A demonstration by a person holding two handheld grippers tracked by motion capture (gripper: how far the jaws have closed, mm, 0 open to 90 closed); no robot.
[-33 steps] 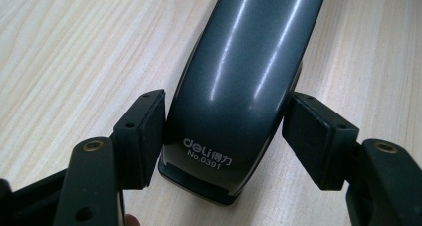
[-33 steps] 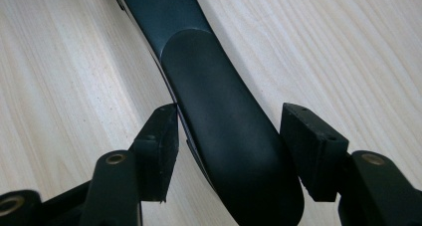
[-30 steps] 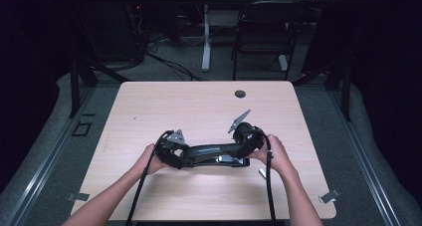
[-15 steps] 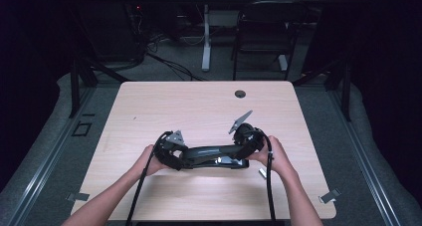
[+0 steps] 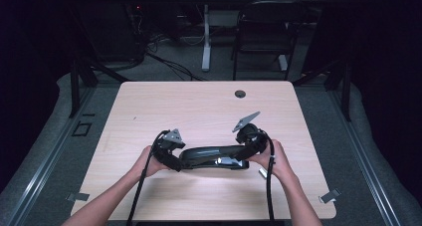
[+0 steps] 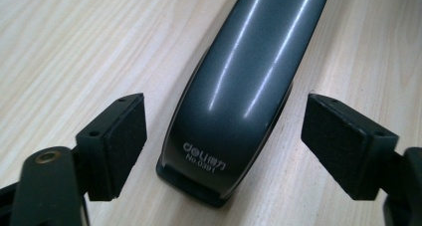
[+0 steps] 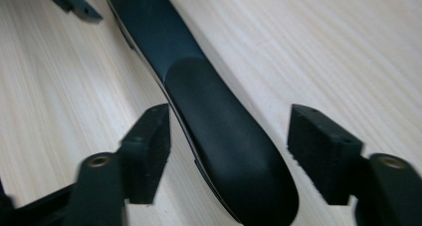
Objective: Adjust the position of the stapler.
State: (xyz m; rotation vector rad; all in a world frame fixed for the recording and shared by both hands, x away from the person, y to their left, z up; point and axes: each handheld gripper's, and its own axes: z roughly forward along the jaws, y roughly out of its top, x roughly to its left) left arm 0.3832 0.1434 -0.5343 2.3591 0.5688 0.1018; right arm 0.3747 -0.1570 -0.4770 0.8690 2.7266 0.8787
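Since the earlier frames both pairs of jaws had just been opening, while the hands themselves had hardly shifted and the dark grey stapler (image 5: 211, 156) lay in the same spot on the table (image 5: 199, 106). The left gripper (image 5: 175, 159) stood at the stapler's left end, its jaws spread wide: in the left gripper view the pads (image 6: 122, 139) sat clear of the stapler (image 6: 239, 86) on both sides, bare wood showing in each gap, with the lettered end lying between them. The right gripper (image 5: 244, 154) stood at the other end, likewise wide; in the right gripper view the rounded end of the stapler (image 7: 219, 136) lay between the pads (image 7: 149, 146), nearer the left one, and neither pressed on it. So nothing was gripped by either tool.

The stapler rested flat across the near half of the table, roughly midway between the left and right edges and well back from the near edge. Beyond it the far half of the tabletop stretched open up to a small round cable hole (image 5: 240, 93) near the far edge.
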